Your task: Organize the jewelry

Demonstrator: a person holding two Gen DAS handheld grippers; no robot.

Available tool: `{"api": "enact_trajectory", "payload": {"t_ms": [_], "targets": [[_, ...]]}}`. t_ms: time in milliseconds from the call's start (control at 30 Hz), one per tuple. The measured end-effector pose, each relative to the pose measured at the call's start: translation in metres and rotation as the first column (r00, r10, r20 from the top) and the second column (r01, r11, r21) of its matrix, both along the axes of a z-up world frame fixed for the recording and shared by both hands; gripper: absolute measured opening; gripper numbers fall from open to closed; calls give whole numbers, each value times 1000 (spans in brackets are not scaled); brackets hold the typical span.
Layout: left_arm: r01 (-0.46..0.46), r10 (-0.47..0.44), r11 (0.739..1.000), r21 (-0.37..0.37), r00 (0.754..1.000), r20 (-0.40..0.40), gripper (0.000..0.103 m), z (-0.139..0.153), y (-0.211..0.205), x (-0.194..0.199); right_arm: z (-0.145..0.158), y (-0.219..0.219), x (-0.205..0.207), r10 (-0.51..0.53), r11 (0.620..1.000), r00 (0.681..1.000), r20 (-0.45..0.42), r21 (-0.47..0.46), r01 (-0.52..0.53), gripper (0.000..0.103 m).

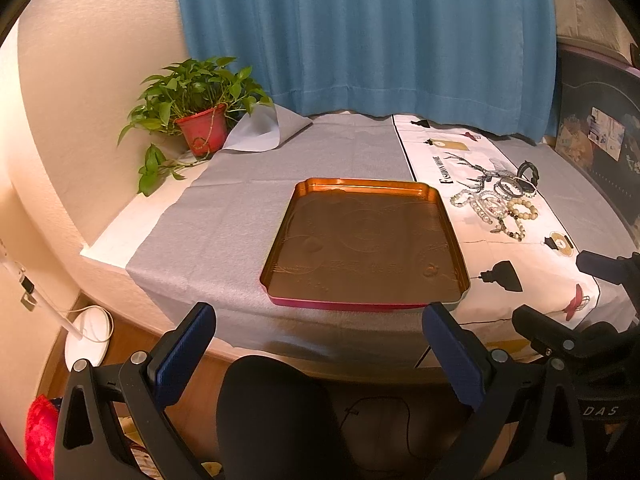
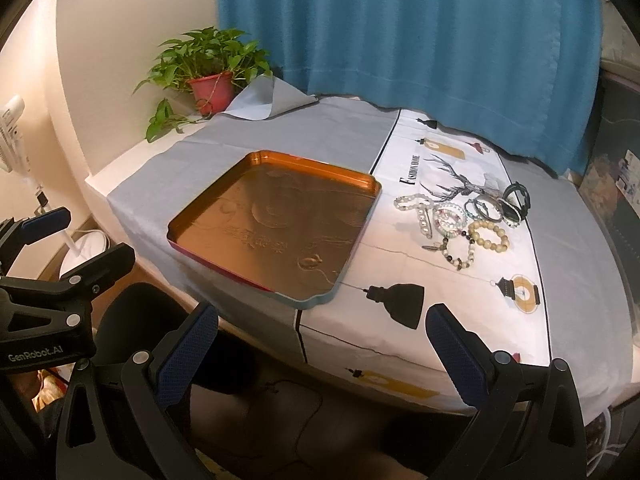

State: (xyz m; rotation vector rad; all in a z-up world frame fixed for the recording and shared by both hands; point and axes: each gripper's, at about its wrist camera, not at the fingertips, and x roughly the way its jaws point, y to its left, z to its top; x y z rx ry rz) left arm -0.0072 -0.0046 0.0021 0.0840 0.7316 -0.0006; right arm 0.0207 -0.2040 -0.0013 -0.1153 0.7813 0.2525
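A copper-coloured tray point(image 1: 362, 240) is set on the table point(image 1: 208, 216), on a grey cloth point(image 1: 240, 200), and is taken here as the landmark; its embossed floor is bare. The jewelry point(image 2: 464, 220) is located to the right of the tray, apart from it, on a white printed cloth point(image 2: 460, 292) marked with a stag and lanterns. The pile is made up of beaded bracelets, pale, cream and mixed in colour, with several dark bangles point(image 2: 516, 200) at the far side (individual pieces overlap and cannot all be separated). A potted plant point(image 1: 196, 108) in a red pot is placed beyond the tray's far left corner, against the wall, and a blue curtain point(image 1: 360, 36) is hung behind the tray. The left gripper point(image 1: 320, 334) is held off the near edge of the tray, with its jaws spread wide and nothing between them. The right gripper point(image 2: 322, 334) is held off the table edge, nearer than the tray's right near corner, with its jaws likewise spread wide and nothing gripped. Neither gripper is in contact with the tray or the jewelry.
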Motion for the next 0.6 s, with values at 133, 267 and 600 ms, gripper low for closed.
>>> {"api": "enact_trajectory", "payload": {"t_ms": [133,267,600], "targets": [[-1,1,1000,-1,1000,1,103,0,0,0,0,1,0,-1,1000,1000,1,-1,1,103],[-2,2,1000,1,1000,2,103,0,0,0,0,2,0,-3,1000,1000,0,0,3,103],[-1,1,1000,4,1000,3,103,-1,0,-1,0,0,-2,-2,1000,1000,2,1,2,103]]}}
